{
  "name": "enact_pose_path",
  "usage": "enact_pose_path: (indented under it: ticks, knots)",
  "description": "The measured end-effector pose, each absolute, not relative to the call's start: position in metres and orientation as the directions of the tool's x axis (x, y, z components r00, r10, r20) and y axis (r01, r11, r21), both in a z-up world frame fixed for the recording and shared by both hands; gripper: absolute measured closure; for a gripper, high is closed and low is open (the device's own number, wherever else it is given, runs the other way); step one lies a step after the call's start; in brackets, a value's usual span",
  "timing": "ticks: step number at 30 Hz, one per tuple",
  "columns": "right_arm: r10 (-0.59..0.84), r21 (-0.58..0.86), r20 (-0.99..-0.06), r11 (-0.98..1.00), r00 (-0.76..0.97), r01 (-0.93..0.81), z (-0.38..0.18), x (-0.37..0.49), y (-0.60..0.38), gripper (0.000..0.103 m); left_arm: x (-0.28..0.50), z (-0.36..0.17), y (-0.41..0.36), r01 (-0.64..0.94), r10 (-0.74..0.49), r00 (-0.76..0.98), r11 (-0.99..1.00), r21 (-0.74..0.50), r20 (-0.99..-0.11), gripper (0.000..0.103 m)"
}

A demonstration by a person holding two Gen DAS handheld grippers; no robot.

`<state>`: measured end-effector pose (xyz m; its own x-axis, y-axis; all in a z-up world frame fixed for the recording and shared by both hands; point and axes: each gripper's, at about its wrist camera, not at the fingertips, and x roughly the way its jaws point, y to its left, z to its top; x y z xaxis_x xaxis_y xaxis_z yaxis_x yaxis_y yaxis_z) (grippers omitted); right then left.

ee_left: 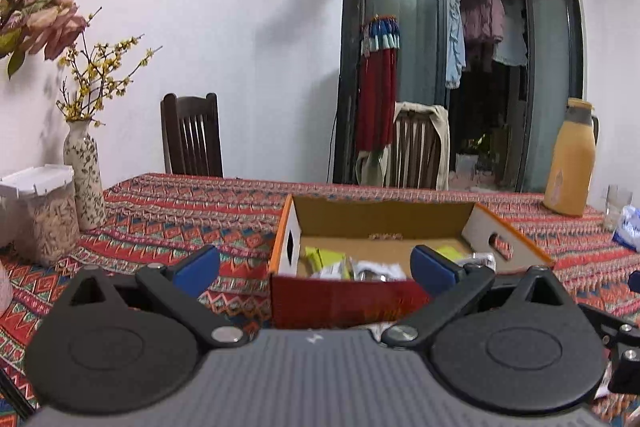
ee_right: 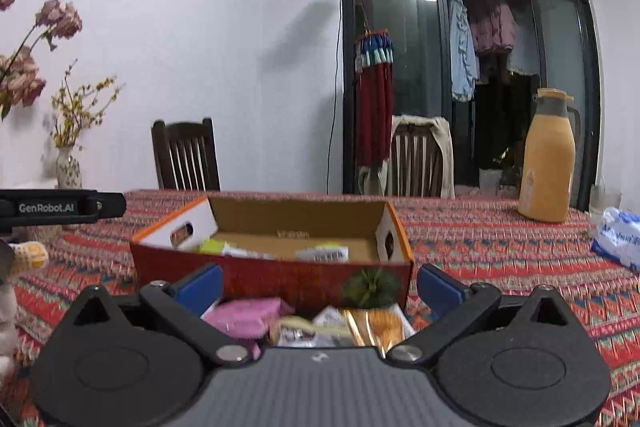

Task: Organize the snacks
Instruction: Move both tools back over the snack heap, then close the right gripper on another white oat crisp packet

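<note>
Right wrist: right hand-held gripper (ee_right: 318,285) wide open, empty, left hand-held gripper (ee_left: 316,269) likewise

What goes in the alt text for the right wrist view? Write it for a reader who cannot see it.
The open right gripper hovers over loose snack packets, pink, white and orange, lying on a patterned tablecloth before an open cardboard box with more packets inside. A yellow jug stands far right; two chairs, a dark glass door behind.
</note>
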<state>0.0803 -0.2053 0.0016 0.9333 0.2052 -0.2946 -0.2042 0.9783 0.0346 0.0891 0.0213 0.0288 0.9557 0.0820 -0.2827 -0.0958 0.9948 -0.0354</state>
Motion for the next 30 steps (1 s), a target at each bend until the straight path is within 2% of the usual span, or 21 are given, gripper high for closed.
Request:
enact_pose_path:
  ticks: [14, 30]
  knots:
    - [0.173, 0.043, -0.388, 0.985, 0.905, -0.170, -0.026, 0.078, -0.215, 0.000, 0.094, -0.014, 0.024, -0.112, 0.108, 0.946, 0.994, 0.005, -0.304, 0.000]
    - [0.192, 0.093, -0.452, 0.981, 0.871, -0.169, -0.041, 0.101, -0.214, 0.000, 0.103, -0.021, 0.033, -0.090, 0.068, 0.935, 0.995, -0.047, -0.347, 0.000]
